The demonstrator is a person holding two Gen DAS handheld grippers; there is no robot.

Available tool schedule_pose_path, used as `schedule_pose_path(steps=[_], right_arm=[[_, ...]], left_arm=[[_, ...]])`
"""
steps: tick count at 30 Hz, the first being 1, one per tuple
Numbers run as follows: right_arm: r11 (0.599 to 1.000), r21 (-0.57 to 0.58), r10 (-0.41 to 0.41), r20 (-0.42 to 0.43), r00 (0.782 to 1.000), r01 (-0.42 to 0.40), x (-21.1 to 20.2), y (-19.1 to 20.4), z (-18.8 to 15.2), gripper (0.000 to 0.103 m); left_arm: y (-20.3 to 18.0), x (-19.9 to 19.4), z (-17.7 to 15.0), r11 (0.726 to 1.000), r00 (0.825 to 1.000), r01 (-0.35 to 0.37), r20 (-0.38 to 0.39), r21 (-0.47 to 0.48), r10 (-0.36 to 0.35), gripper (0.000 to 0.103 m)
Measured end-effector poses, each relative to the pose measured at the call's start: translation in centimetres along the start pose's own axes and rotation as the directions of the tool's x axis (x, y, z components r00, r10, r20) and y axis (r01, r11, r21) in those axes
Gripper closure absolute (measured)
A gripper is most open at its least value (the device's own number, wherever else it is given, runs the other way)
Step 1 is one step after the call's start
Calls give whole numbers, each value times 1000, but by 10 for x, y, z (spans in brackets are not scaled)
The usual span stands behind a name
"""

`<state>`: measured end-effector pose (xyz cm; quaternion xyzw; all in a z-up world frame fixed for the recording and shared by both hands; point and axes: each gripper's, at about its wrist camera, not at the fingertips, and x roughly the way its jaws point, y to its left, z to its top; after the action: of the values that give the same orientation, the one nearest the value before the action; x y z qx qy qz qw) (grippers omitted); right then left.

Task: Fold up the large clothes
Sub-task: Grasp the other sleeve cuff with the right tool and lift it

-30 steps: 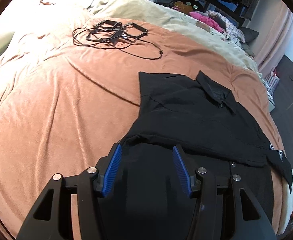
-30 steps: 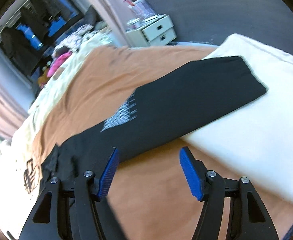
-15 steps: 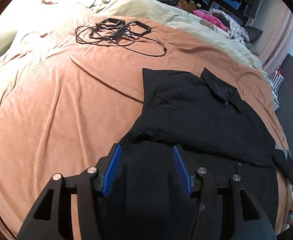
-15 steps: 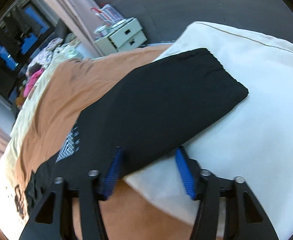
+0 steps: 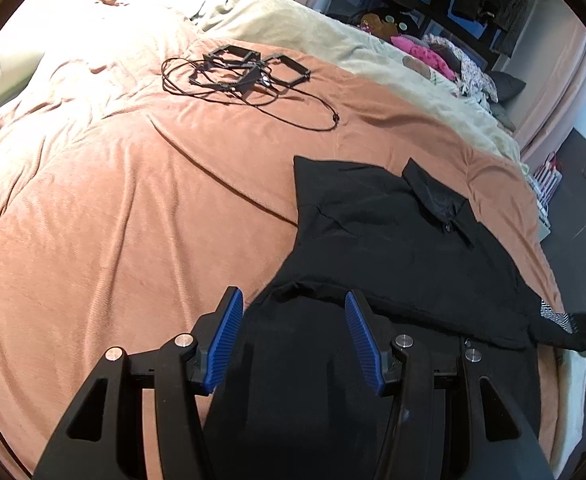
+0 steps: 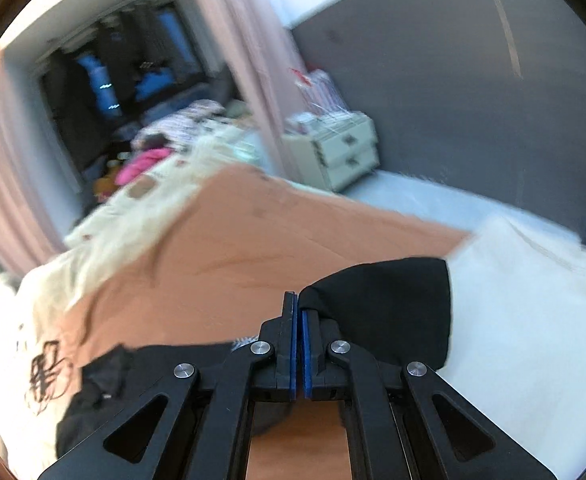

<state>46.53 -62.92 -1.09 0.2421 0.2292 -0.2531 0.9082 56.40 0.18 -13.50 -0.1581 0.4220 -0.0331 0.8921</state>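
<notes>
A black shirt (image 5: 393,240) lay spread on the bed's orange-brown blanket (image 5: 133,200), collar toward the far side, with one sleeve folded across the body. The left gripper (image 5: 291,332) hovered over the shirt's near hem with its blue-padded fingers (image 5: 225,336) spread wide apart, nothing between them. A patch of black-and-white pattern (image 5: 553,314) showed at the shirt's right edge; no lettering could be made out on it.

In the right wrist view, which was blurred, the right gripper (image 6: 298,316) was clamped with its blue pads pressed together on the end of the shirt's sleeve (image 6: 393,304), the cloth bunching just right of the fingers and draping over a white pillow (image 6: 533,320).

Beyond the shirt, a tangle of black cables and square frames (image 5: 245,74) rested on the blanket, well apart from the garment. A cream blanket (image 5: 333,36) covered the far side of the bed. A small white drawer unit (image 6: 341,156) stood on the grey floor past the bed's corner. No brand or readable writing appeared anywhere in either view.
</notes>
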Motion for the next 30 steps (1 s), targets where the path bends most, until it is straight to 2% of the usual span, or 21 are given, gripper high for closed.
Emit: schedule_pose_path(steps=[6,13,17,22,30], right_arm=[[979,-154,138,37,990,-131,-33,108,18,100],[938,-250,247,-6,969,-240,-41,206,0,100],[911,-292,287,-54,956,-290,-37,252,-30,100],[892,-307,309,-123,943,-332,-21,290,-79,100],[869,-311,300,-287,910,-385,37,344,-184,100]], left_arm=[[11,-12,7,999,999,26,23,-18,-26,49],[24,-25,12,997,997,65,40,-52,-63,49],[32,-30,14,995,996,74,49,-70,-71,49],[41,-36,15,992,995,87,58,-87,-82,49],[55,-38,16,989,995,83,59,-126,-75,49]])
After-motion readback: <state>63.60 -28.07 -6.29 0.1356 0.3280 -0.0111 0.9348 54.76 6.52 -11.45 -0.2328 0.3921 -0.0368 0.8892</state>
